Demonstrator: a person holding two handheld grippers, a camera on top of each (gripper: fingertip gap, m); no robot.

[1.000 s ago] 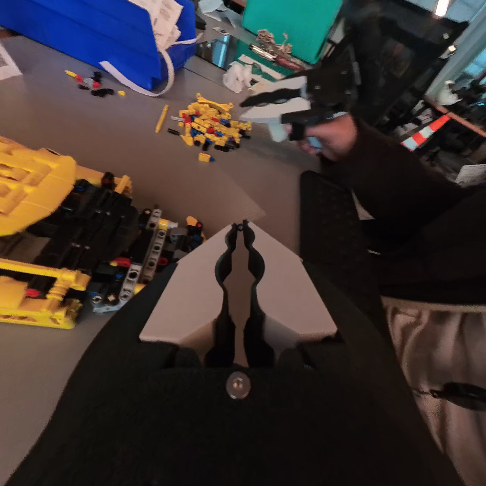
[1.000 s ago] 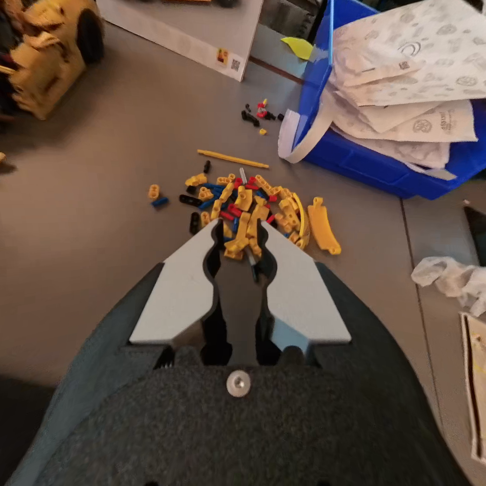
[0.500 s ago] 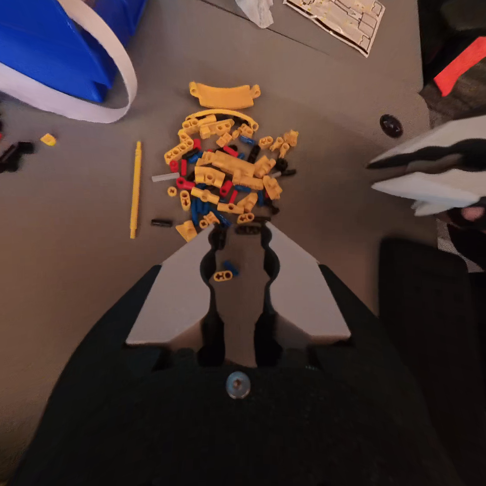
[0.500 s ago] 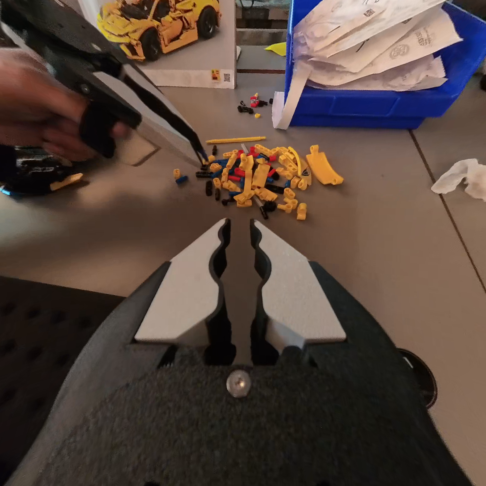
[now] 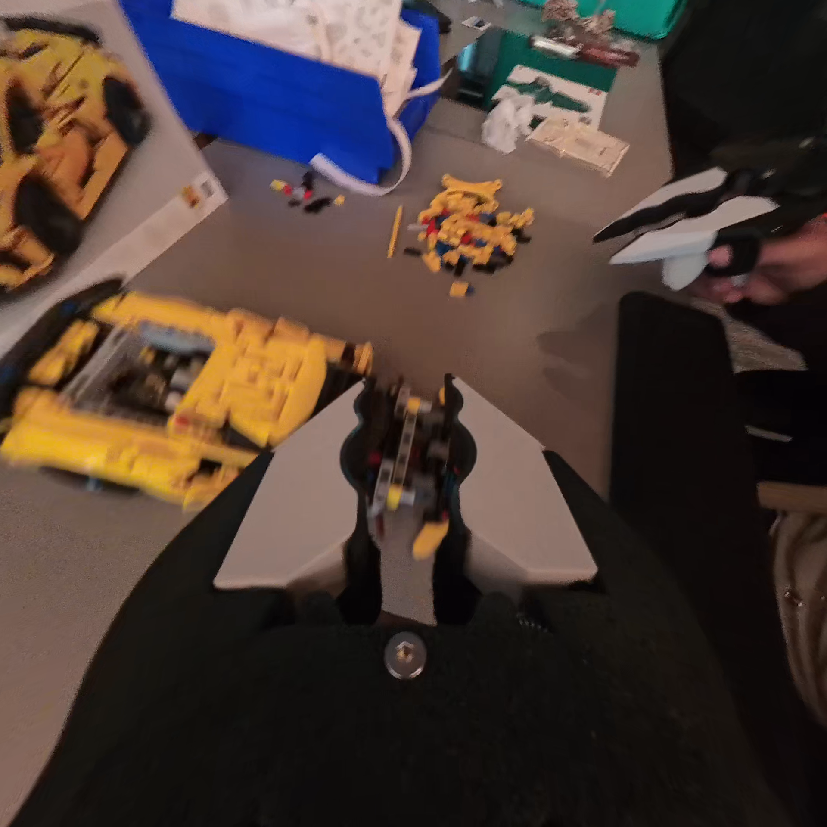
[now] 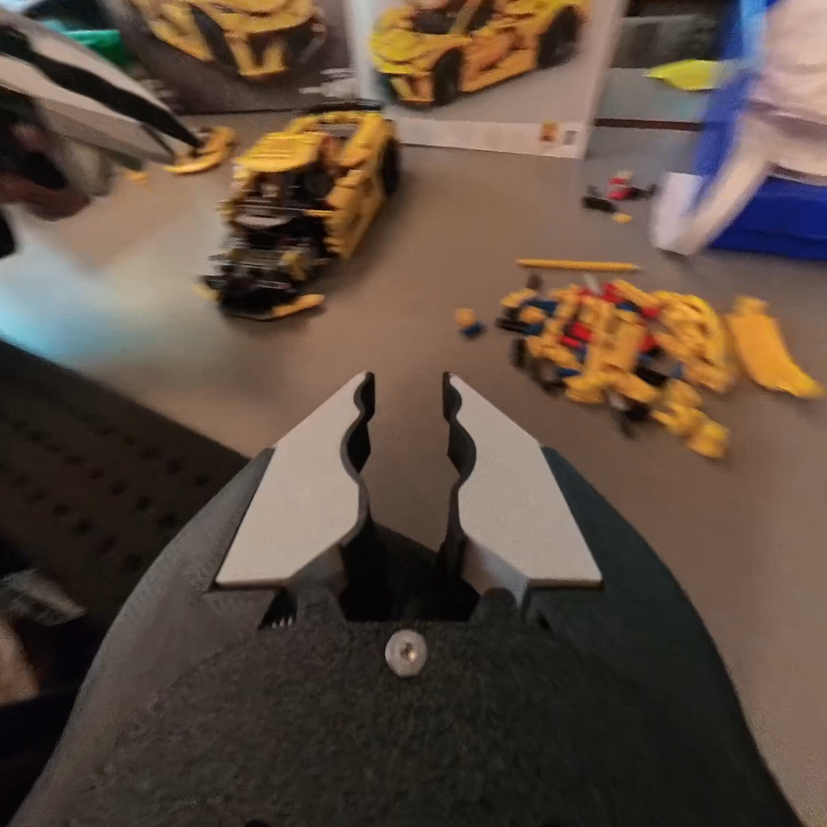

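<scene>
My left gripper (image 5: pixel 406 380) is open and hangs over the black and grey end of a half-built yellow brick car (image 5: pixel 179 402), which shows blurred between its fingers. I cannot tell whether it touches the car. In the right wrist view the left gripper (image 6: pixel 192 139) points down beside the car (image 6: pixel 304 210), near a loose yellow curved piece (image 6: pixel 201 154). My right gripper (image 6: pixel 407 380) is open and empty above bare table, left of a pile of small yellow, red, blue and black pieces (image 6: pixel 617 358). It also shows at the right of the left wrist view (image 5: pixel 599 239), beside the pile (image 5: pixel 470 228).
A blue bin (image 5: pixel 277 98) with paper sheets stands behind the pile. A box printed with a yellow car (image 6: pixel 470 53) stands at the back. A yellow rod (image 6: pixel 577 266), a curved yellow panel (image 6: pixel 769 358) and a few small pieces (image 6: pixel 617 192) lie loose. A black perforated surface (image 5: pixel 671 447) lies at the table's edge. There is about 25 centimeters between the tips of the two grippers.
My left gripper has swung from over the pile back to the car's end. My right gripper has opened wider and turned left toward the car.
</scene>
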